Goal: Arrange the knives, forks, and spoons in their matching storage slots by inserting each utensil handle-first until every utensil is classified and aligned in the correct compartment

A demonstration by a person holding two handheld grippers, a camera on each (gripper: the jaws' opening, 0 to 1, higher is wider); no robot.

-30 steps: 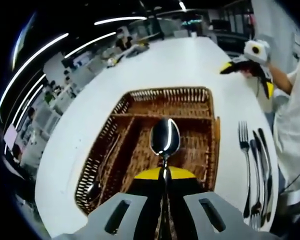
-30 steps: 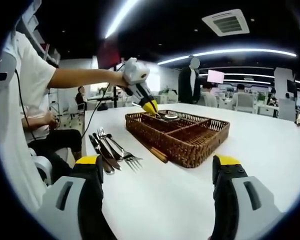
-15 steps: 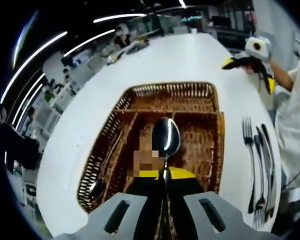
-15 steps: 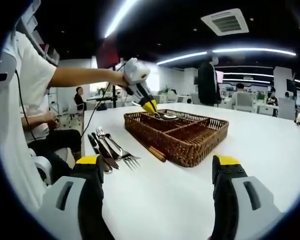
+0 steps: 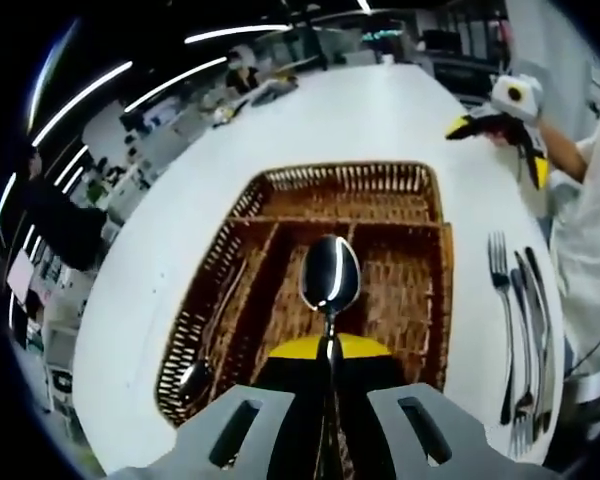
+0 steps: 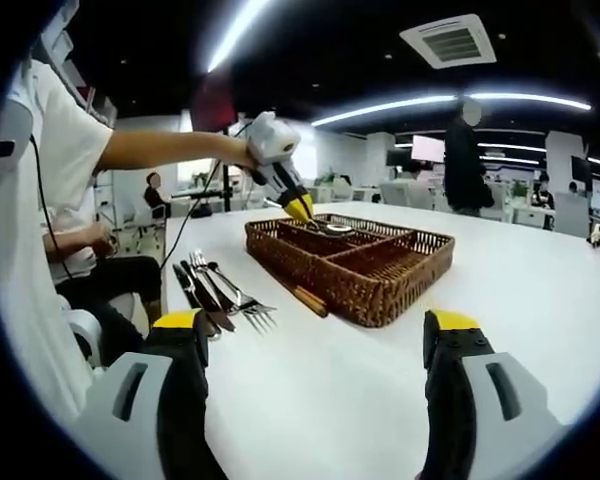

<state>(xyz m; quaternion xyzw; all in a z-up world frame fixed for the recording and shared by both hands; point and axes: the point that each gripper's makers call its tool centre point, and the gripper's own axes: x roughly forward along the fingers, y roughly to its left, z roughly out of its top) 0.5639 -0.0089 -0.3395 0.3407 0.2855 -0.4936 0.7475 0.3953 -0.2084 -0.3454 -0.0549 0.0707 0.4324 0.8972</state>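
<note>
Spoon gripped in left jaws above basket | right jaws open over bare table

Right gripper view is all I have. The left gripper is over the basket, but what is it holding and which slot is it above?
Observer: The left gripper is shut on a spoon, seemingly above the middle long slot of the basket.
Operator: Anything in the basket?
Observer: A second spoon, as far as I can tell, lies in the long slot on the left side of the left gripper view.
Operator: Which end leads?
Observer: The bowl points forward and the handle runs back between the jaws.
</note>
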